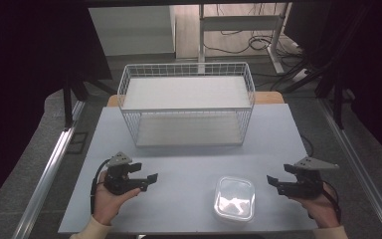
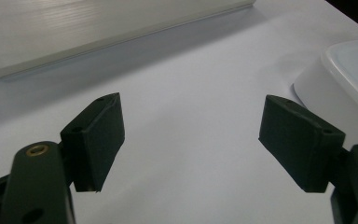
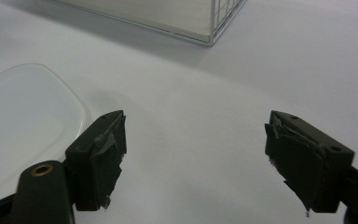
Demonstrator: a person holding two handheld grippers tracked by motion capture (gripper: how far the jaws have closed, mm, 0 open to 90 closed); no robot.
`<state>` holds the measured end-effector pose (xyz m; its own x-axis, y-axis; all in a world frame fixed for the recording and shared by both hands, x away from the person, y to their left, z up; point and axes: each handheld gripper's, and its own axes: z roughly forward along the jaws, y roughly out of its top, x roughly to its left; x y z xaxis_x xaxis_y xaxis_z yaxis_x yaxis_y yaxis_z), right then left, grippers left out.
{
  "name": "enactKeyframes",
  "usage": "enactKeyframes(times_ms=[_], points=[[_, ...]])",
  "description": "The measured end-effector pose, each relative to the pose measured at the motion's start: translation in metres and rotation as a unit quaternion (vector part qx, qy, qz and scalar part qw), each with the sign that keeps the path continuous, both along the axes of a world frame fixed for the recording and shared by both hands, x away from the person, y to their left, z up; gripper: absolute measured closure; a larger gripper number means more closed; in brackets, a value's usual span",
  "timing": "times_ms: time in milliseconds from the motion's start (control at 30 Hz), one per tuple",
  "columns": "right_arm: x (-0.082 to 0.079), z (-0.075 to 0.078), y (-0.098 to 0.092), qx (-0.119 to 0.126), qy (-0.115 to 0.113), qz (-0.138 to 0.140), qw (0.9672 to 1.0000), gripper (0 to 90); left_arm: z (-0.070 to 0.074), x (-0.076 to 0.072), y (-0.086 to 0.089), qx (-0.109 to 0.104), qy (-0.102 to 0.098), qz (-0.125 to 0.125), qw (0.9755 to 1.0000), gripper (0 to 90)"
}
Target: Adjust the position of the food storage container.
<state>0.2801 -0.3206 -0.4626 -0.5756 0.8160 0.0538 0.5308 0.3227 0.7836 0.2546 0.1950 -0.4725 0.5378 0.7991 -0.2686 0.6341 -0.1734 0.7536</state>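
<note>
Both my left gripper [image 1: 148, 180] and right gripper [image 1: 273, 182] stand spread and empty flanking the lidded plastic container [image 1: 235, 198], at six o'clock from the wire basket [image 1: 186, 110], so I'd close in squarely on opposite walls.

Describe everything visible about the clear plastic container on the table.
The clear plastic container with a lid is a shallow, rounded-corner rectangular box of translucent whitish plastic, its lid shut and catching glare. It lies flat and upright on the pale grey table, near the front edge, right of centre, in front of the white wire basket. Only the table touches it. It sits between the open left gripper and the open right gripper, closer to the right one. Its contents cannot be made out.
</note>
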Motion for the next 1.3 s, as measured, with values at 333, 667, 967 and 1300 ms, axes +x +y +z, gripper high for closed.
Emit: enactKeyframes(times_ms=[333,667,967,1300], points=[[0.002,0.002,0.000,0.000,0.012,0.007,0.9999,24.8,-0.001,-0.003,0.003,0.006,0.000,0.005,1.0000,21.9],[0.003,0.004,0.005,-0.001,0.025,0.010,0.9996,26.7,-0.002,-0.006,0.004,0.006,0.006,-0.005,1.0000,21.7],[0.000,0.006,0.003,0.001,0.035,0.007,0.9993,29.9,-0.001,-0.005,0.004,0.002,0.006,-0.006,1.0000,21.6],[0.001,0.013,0.003,0.006,0.037,0.013,0.9992,33.1,0.004,-0.006,0.006,0.000,0.005,-0.006,1.0000,21.4]])
